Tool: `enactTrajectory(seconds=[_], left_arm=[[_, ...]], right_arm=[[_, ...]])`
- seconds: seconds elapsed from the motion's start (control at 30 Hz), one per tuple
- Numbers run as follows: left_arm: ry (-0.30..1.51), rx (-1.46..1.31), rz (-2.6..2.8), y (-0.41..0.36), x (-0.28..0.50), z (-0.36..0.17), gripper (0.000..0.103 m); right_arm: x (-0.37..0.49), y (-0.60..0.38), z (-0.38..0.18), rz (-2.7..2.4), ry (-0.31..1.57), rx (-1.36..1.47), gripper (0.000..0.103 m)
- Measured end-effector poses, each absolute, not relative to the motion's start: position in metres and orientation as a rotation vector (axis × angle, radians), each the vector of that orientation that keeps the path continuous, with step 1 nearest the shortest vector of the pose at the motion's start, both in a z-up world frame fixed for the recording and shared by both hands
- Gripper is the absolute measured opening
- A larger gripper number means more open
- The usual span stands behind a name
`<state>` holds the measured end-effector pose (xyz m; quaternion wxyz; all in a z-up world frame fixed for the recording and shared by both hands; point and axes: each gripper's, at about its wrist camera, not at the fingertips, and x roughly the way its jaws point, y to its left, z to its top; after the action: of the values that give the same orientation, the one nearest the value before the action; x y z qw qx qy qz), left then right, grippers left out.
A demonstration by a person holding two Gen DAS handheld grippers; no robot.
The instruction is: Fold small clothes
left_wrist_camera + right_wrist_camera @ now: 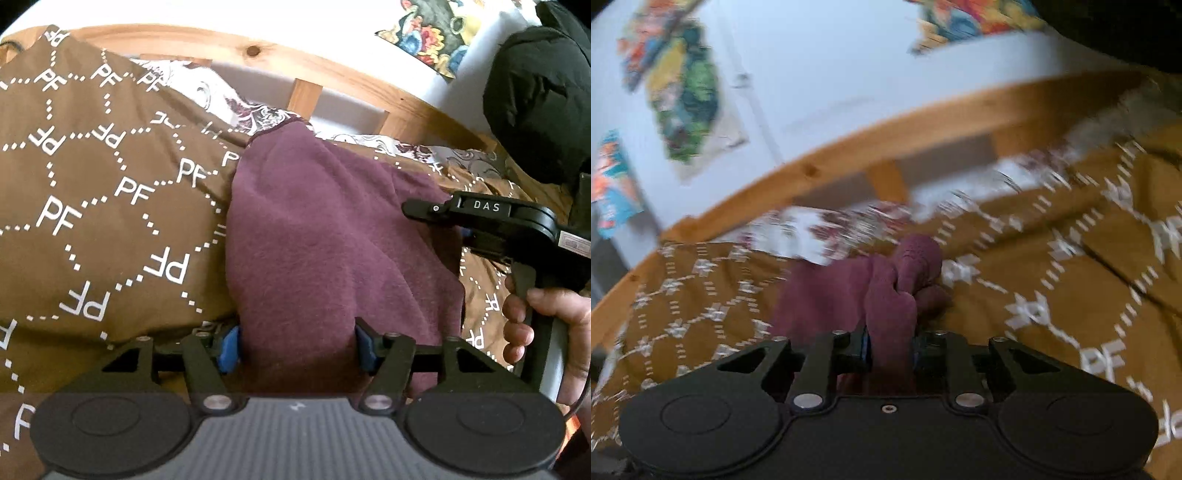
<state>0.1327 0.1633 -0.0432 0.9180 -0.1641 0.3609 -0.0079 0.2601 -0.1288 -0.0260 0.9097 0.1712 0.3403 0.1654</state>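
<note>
Purple cloth (pixel 332 236) lies in a soft heap on our brown blanket (pixel 92 184) with the white letters on it. We hold one gripper in each hand. Our left gripper (pixel 297 349) is low at the near edge of the cloth, and its blue pads (pixel 229 349) are spread wide with a thick fold of cloth between them. We think the pads only just touch the fold and do not squeeze it, but the cloth hides part of them. Our right gripper (pixel 890 350) is much narrower, and a bunched strip of the same cloth (pixel 886 291) runs up out of its jaws, which are pinching it. That view is very blurry (the blanket letters are smeared into streaks). From the left camera we see the right gripper (pixel 417 208) reach over the far right side of the cloth, with our hand (pixel 535 325) on its handle. Behind the bed is a wooden rail (pixel 258 51) and a white wall.
</note>
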Motion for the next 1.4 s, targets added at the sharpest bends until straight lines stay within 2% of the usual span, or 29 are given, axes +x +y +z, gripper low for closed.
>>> enactTrajectory(seconds=[0.13, 0.2, 0.3, 0.4, 0.53, 0.67, 1.07, 1.4], left_arm=[[0.753, -0.359, 0.014, 0.162, 0.131, -0.042, 0.077], [0.755, -0.386, 0.025, 0.165, 0.128, -0.042, 0.082], [0.744, -0.423, 0.044, 0.169, 0.116, -0.037, 0.088], [0.719, -0.426, 0.073, 0.166, 0.104, -0.027, 0.095], [0.666, -0.377, 0.097, 0.159, 0.086, -0.008, 0.102], [0.606, -0.307, 0.111, 0.15, 0.06, 0.011, 0.102], [0.511, -0.219, 0.144, 0.147, -0.008, 0.029, 0.102], [0.53, -0.153, 0.14, 0.148, -0.032, 0.002, 0.102]], right_arm=[[0.249, -0.14, -0.026, 0.306, 0.704, 0.368, 0.04], [0.238, -0.141, -0.02, 0.3, 0.686, 0.348, 0.054], [0.221, -0.144, -0.012, 0.307, 0.653, 0.327, 0.07], [0.199, -0.148, -0.003, 0.317, 0.61, 0.309, 0.08], [0.164, -0.154, 0.014, 0.333, 0.543, 0.283, 0.089], [0.129, -0.155, 0.036, 0.359, 0.477, 0.258, 0.1], [0.029, -0.162, 0.077, 0.399, 0.349, 0.156, 0.102], [-0.019, -0.151, 0.053, 0.391, 0.346, 0.055, 0.102]])
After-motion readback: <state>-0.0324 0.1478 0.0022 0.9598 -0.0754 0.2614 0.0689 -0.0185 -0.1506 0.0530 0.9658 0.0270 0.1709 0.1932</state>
